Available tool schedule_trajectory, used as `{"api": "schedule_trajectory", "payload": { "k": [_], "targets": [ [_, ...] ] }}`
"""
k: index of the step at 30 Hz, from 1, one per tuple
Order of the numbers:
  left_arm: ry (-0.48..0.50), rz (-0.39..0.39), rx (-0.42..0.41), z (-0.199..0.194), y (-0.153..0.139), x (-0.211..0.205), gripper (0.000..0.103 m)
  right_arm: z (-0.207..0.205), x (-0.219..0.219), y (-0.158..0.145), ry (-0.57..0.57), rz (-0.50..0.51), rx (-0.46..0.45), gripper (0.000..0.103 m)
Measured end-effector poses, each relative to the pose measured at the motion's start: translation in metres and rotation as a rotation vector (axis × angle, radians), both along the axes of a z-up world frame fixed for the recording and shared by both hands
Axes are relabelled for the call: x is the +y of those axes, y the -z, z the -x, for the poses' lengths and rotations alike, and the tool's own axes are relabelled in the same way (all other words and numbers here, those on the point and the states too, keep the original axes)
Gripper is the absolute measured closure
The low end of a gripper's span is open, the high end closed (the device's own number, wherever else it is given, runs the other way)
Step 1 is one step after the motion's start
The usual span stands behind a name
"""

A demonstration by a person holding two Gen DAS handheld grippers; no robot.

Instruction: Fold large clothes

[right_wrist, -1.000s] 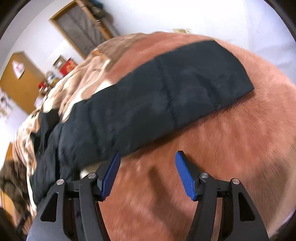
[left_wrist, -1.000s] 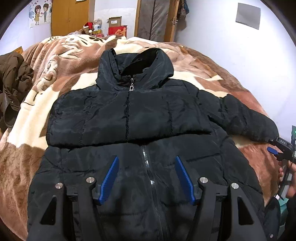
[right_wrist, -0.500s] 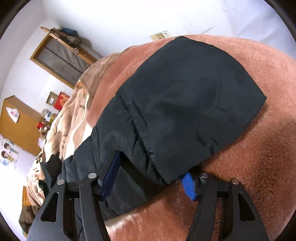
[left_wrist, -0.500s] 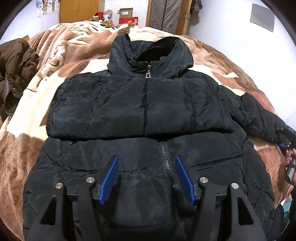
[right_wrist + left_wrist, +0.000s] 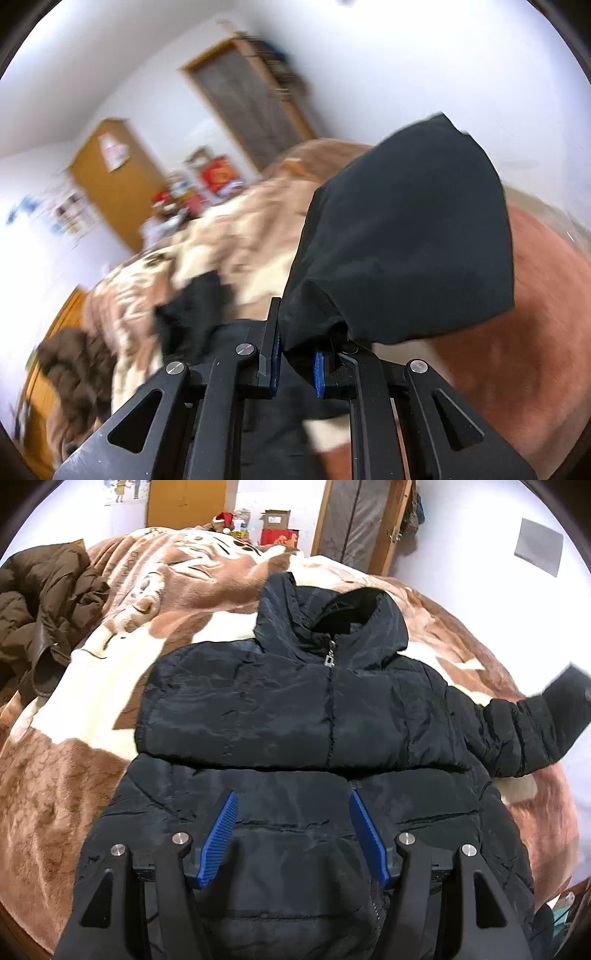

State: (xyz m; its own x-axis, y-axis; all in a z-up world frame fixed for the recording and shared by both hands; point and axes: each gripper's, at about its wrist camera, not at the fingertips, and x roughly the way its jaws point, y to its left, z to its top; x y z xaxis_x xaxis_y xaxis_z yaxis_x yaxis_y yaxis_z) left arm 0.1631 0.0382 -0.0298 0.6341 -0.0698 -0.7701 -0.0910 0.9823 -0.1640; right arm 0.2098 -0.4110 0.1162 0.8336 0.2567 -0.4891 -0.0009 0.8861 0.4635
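From my left camera the black puffer jacket (image 5: 295, 720) lies front-up and zipped on the bed, over a brown and cream blanket (image 5: 55, 794), with its hood at 12 o'clock and its hem toward me at 6. My left tongs (image 5: 293, 834) stand apart above the lower front of the jacket, blue pads either side of the zipper line, with nothing clamped between them. The sleeve (image 5: 528, 731) on the 3 o'clock side stretches out and its cuff end is raised off the blanket and blurred. A brown coat (image 5: 44, 609) sits crumpled at 10 o'clock near the bed's edge, well apart from the jacket

On the right camera, my right tongs (image 5: 297, 365) are clamped together on the sleeve cuff (image 5: 406, 240), the black fabric bunched between the blue pads and fanning up toward 1 o'clock above the blanket. That view is blurred; a wooden door and a red box show at 10 to 11 o'clock beyond the bed
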Motion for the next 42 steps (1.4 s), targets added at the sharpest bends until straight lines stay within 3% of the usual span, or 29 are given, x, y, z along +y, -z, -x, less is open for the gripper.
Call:
{"api": "schedule_trajectory", "payload": {
  "k": [4,8,14,18,22,25,28,31,34,37,40,41,42],
  "targets": [
    [-0.026,0.023,-0.009,0.009,-0.001,0.016,0.038,-0.018,0.072,-0.014,-0.155,0.022,-0.016,0.089],
    [-0.055,0.036,-0.013,0.016,0.002,0.034,0.038,-0.04,0.14,0.006,-0.269,0.062,0.026,0.089],
    [-0.109,0.051,-0.005,0.025,0.011,0.065,0.038,-0.073,0.223,0.078,-0.415,0.146,0.189,0.089],
    [-0.144,0.063,0.002,0.03,0.019,0.085,0.038,-0.085,0.256,0.129,-0.48,0.17,0.302,0.086],
    [-0.168,0.077,0.015,0.033,0.026,0.099,0.038,-0.093,0.275,0.167,-0.524,0.184,0.391,0.072],
    [-0.171,0.084,0.02,0.033,0.028,0.102,0.038,-0.088,0.275,0.166,-0.538,0.18,0.382,0.063],
    [-0.165,0.092,0.003,0.029,0.02,0.1,0.038,-0.081,0.272,0.144,-0.603,0.106,0.356,0.037],
    [-0.149,0.094,-0.024,0.023,0.006,0.093,0.038,-0.068,0.273,0.118,-0.656,0.092,0.274,0.037],
    [-0.114,0.096,-0.052,0.01,-0.009,0.08,0.038,-0.059,0.254,0.093,-0.626,0.094,0.188,0.037],
    [-0.06,0.08,-0.082,-0.008,-0.023,0.06,0.038,-0.064,0.199,0.086,-0.462,0.103,0.155,0.037],
    [0.018,0.069,-0.112,-0.036,-0.031,0.032,0.038,-0.076,0.14,0.097,-0.271,0.145,0.201,0.038],
    [0.043,0.07,-0.116,-0.047,-0.03,0.023,0.038,-0.08,0.122,0.101,-0.219,0.155,0.215,0.043],
    [0.062,0.071,-0.116,-0.057,-0.029,0.015,0.038,-0.082,0.114,0.105,-0.19,0.165,0.227,0.056]
  ]
}}
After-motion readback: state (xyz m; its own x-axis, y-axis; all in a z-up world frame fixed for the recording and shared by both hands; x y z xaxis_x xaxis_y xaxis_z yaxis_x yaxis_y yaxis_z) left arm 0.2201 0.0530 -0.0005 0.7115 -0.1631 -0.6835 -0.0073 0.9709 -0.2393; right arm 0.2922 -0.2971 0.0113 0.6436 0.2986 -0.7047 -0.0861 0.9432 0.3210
